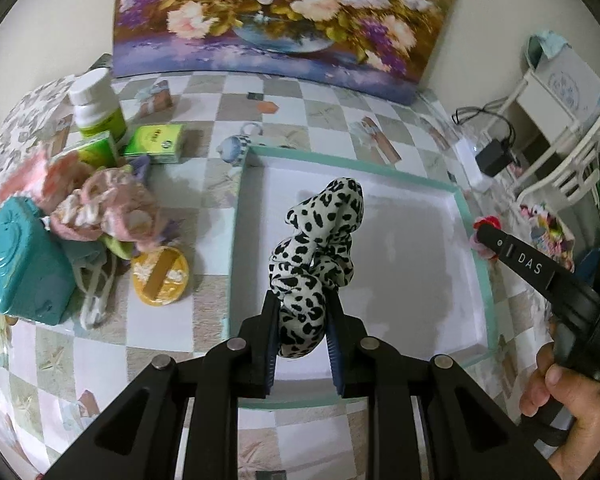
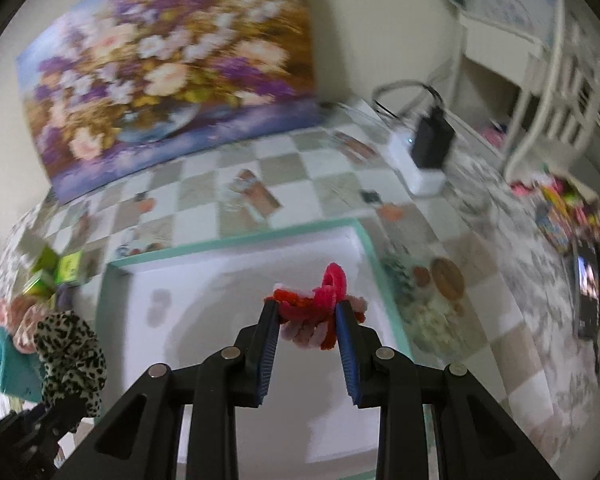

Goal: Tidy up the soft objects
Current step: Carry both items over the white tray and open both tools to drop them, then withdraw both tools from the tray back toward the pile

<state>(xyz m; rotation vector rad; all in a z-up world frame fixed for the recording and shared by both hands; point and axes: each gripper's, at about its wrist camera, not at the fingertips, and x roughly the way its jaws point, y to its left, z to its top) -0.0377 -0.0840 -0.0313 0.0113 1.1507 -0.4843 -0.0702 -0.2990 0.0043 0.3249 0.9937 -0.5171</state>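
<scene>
Checkered tablecloth (image 1: 204, 216) covers the table, w/ a big flower painting (image 1: 284, 16) leaning on the wall behind. Front and centre sits a shallow white tray (image 1: 466, 216) with a teal rim — nothing lies in it yet, as far as both views show.

Left gripper (image 1: 302, 320) has its jaws closed on a black-and-white spotted scrunchie (image 1: 320, 248), which hangs over the tray's floor, not touching it as far as I can tell. Right gripper (image 2: 307, 316) has its jaws clamped on a red-and-pink fuzzy scrunchie (image 2: 316, 304), also over the tray, toward its right side.

So progress is early, I'd say: two soft things picked up and brought over the tray, neither set down. Left of the tray a pile (image 1: 100, 208) of more soft stuff waits — pink and cream scrunchies, something lilac and green — mixed in beside hard items: a teal box (image 1: 24, 260), a white bottle (image 1: 94, 100), green cartons (image 1: 156, 144), a yellow round tin (image 1: 160, 276). Those soft ones presumably need moving too, approx. several more trips.

Next: let go of both scrunchies into the tray, then back to the pile.
</scene>
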